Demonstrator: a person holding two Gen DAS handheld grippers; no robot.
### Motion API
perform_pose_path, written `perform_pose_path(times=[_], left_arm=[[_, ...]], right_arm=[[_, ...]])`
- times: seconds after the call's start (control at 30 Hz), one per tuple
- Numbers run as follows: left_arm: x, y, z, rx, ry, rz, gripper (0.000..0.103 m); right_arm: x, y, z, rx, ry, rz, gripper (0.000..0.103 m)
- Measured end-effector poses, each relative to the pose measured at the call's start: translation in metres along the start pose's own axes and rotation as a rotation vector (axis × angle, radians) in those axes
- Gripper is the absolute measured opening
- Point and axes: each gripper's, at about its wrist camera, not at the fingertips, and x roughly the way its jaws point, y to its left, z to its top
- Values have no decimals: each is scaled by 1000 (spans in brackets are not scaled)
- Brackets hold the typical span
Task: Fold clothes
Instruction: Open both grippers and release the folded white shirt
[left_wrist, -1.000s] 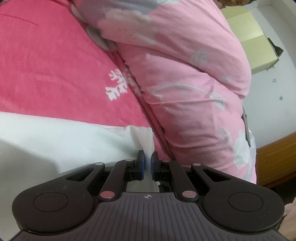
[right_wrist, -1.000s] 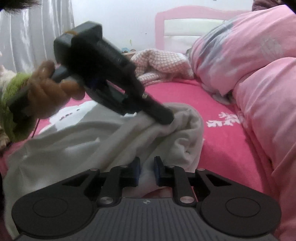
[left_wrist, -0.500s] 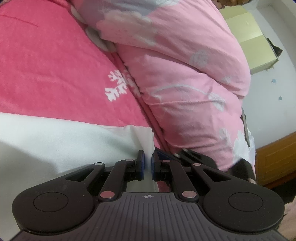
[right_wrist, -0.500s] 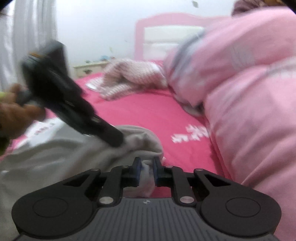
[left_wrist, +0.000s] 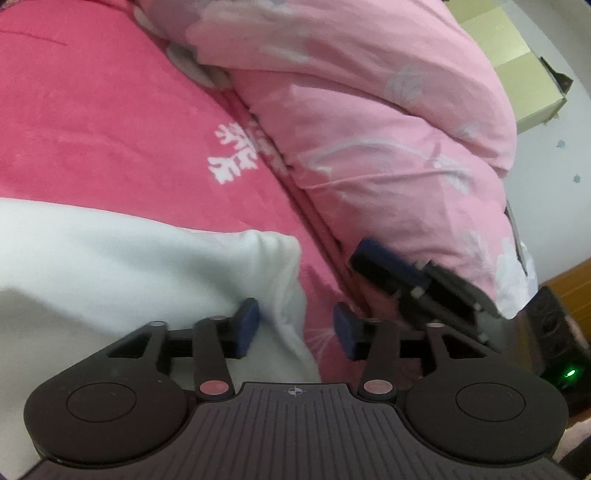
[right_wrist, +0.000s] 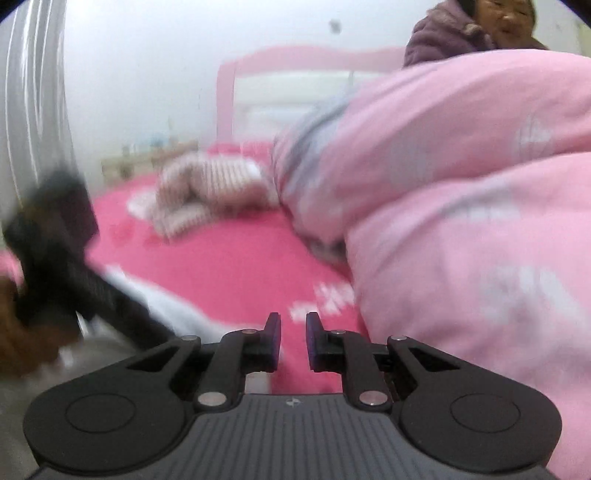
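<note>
A: Left wrist view: our left gripper (left_wrist: 295, 326) has let go, jaws now wide. The white garment (left_wrist: 140, 280) lies on the red bedsheet (left_wrist: 110, 122), its corner between the pads at 12 o'clock. Right gripper (left_wrist: 388, 266) now in frame at 2 o'clock.

B: Right wrist view: our right gripper (right_wrist: 293, 341) released too, jaws narrowly apart, nothing between. Garment (right_wrist: 173, 314) at 9 o'clock, blurred. Pink quilt (right_wrist: 461, 221) at 2 o'clock.

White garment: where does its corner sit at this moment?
In the left wrist view the white garment lies lower left on the red bedsheet, its corner between the left gripper's open fingers, left of the pink duvet.
</note>
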Motion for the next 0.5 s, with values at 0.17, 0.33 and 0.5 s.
perform_pose_path(times=[0.17,0.33,0.5], left_arm=[[-6,-10,-5,19,-23,-6,62],[-26,-15,-18,61,-9,33,61],[-74,-11,-26,61,-69,24,61]], right_arm=[[27,-1,2,30,26,93,16],[49,-7,-14,0,145,11,15],[25,9,2,-20,47,37,15]])
